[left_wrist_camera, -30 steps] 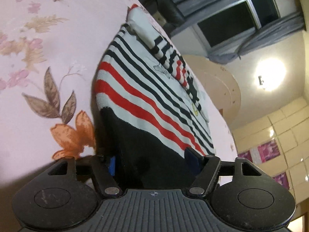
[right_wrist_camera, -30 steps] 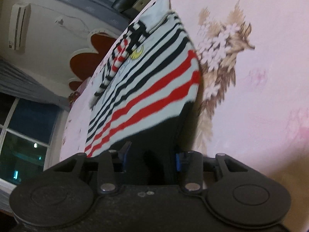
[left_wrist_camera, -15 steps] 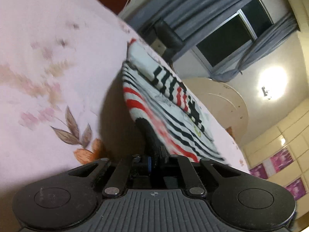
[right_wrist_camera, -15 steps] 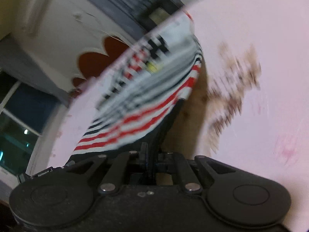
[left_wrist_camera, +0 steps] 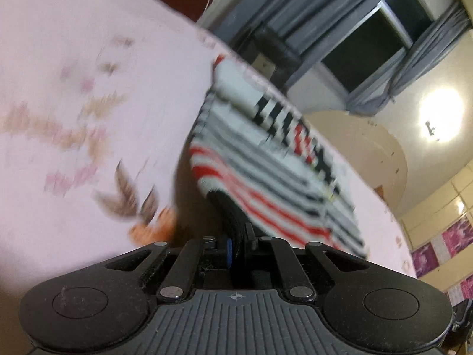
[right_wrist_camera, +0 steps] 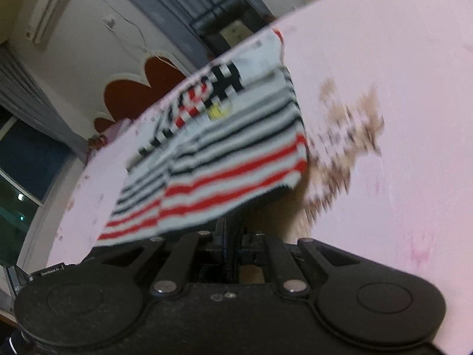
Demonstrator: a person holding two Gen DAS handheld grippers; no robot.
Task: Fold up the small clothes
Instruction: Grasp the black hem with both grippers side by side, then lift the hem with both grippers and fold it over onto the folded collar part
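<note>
A small striped garment [left_wrist_camera: 266, 159], white with black and red stripes and a black hem band, lies on a pink flowered bedsheet [left_wrist_camera: 88, 118]. In the left wrist view my left gripper [left_wrist_camera: 238, 241] is shut on the black hem at one near corner, and that corner is lifted off the sheet. In the right wrist view the striped garment [right_wrist_camera: 224, 148] hangs from my right gripper [right_wrist_camera: 232, 238], which is shut on the hem at the other near corner. The far end with the collar still rests on the bedsheet [right_wrist_camera: 399, 118].
Beyond the far edge of the bed stand grey curtains [left_wrist_camera: 266, 6], a dark window [left_wrist_camera: 372, 41] and a dark chair [left_wrist_camera: 266, 47]. A red scalloped headboard [right_wrist_camera: 139, 85] and a wall air conditioner [right_wrist_camera: 50, 6] show in the right wrist view.
Both grippers went from open around the black hem to shut on it. Both have risen, lifting the near edge of the garment off the sheet.
</note>
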